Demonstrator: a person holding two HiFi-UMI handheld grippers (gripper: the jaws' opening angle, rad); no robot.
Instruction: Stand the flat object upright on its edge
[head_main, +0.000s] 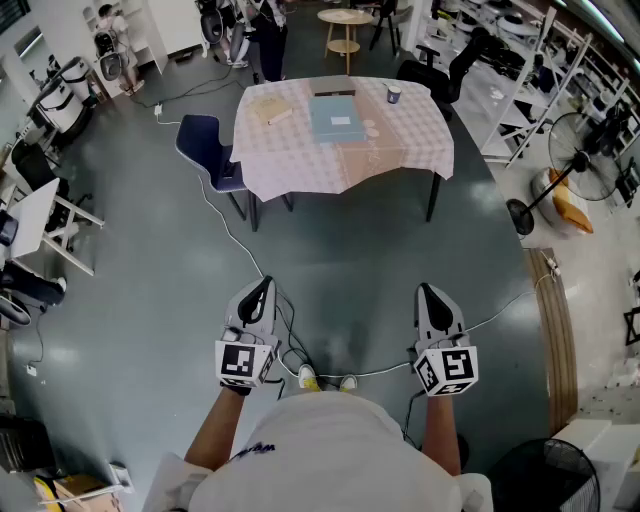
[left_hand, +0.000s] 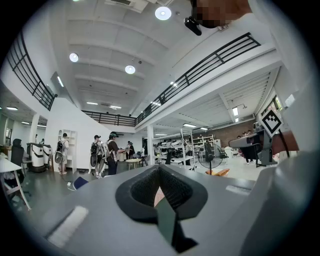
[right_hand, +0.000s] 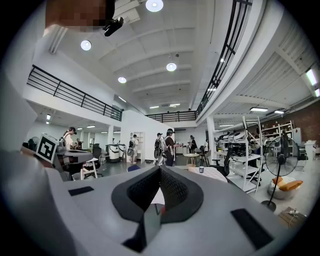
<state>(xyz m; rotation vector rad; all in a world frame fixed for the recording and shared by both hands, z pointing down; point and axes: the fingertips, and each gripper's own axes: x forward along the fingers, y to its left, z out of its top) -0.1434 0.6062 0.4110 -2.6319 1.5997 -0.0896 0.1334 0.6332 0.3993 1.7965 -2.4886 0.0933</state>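
Note:
A table (head_main: 300, 165) with a pale checked cloth stands several steps ahead of me. A flat light-blue object (head_main: 335, 120) lies on it near the middle. A flat tan object (head_main: 270, 111) lies to its left, and a small cup (head_main: 394, 93) stands at the far right corner. My left gripper (head_main: 262, 286) and right gripper (head_main: 428, 291) are held level at waist height over the grey floor, far from the table. Both are shut with nothing between the jaws. In the right gripper view the shut jaws (right_hand: 160, 169) point toward the table (right_hand: 215, 174). In the left gripper view the shut jaws (left_hand: 160, 167) hide most of it.
A blue chair (head_main: 205, 145) stands at the table's left side. A white cable (head_main: 235, 235) runs across the floor toward my feet. A standing fan (head_main: 570, 150) and shelving are at the right, another fan (head_main: 550, 475) at the bottom right. People (left_hand: 107, 155) stand beyond the table.

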